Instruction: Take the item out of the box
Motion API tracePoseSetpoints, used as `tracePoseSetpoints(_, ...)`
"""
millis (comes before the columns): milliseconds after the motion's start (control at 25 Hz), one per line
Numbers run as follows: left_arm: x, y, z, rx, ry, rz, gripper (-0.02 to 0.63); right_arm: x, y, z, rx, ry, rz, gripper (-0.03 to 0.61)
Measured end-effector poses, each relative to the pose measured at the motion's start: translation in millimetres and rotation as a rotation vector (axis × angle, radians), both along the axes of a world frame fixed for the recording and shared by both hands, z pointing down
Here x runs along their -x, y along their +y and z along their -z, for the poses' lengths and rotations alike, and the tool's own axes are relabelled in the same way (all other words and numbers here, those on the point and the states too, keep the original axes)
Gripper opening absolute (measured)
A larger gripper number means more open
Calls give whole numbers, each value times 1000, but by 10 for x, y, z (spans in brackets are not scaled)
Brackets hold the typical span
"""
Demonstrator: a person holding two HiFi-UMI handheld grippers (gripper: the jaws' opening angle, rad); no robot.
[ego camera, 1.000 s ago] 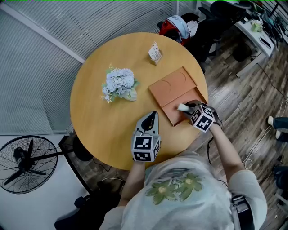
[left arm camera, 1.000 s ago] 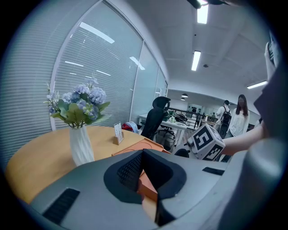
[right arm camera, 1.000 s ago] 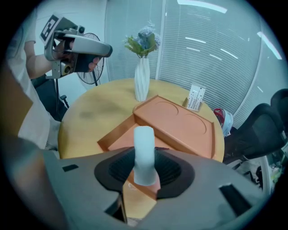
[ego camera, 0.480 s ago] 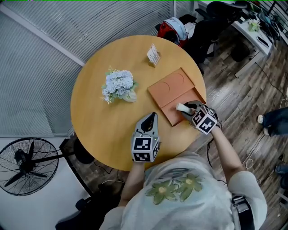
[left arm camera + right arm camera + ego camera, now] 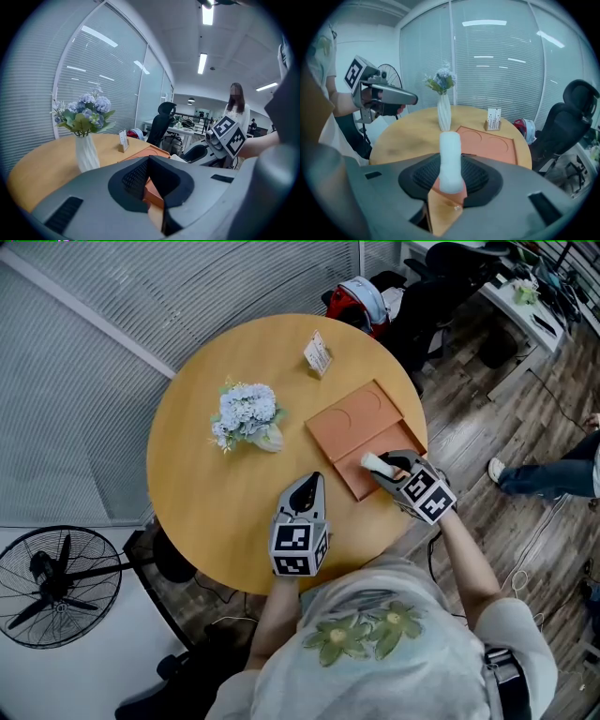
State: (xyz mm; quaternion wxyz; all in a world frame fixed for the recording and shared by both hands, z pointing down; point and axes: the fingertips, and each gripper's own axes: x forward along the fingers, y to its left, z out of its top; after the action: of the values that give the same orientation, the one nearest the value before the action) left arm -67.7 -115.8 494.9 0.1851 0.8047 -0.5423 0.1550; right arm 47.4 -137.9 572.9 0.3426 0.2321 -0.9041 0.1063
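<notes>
A white roll (image 5: pixel 373 461) is grasped in the fingers of the right gripper (image 5: pixel 383 466) over the orange box (image 5: pixel 352 420); the fingers of the left gripper (image 5: pixel 310 486) are clenched. The card's (image 5: pixel 317 353) print cannot be read.

Even bright office light; ceiling strip lights (image 5: pixel 202 63) overhead, reflected as streaks in window blinds (image 5: pixel 497 89). Soft shadows on round table (image 5: pixel 202 493). Gripper views: strong fisheye, black vignetted corners, near foreground soft.

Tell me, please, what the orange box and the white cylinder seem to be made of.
Orange box: probably matte card or moulded plastic, by its flat colour, no glare and pressed round recesses. White cylinder: soft, perhaps rolled cloth or foam; dull, slightly fuzzy surface, rounded end.
</notes>
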Motion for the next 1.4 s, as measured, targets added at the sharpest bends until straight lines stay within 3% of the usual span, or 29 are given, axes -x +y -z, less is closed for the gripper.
tracePoseSetpoints(360,-7,131,53,-10,-6,3,3,53,108,250,22,-147,-71,146)
tracePoseSetpoints(1040,-269,419,141,-31,-4,-45,3,-23,461,808,-66,-370,-207,141)
tracePoseSetpoints(1400,-421,525,201,-49,-8,-92,3,-185,597,998,-131,-405,-292,138)
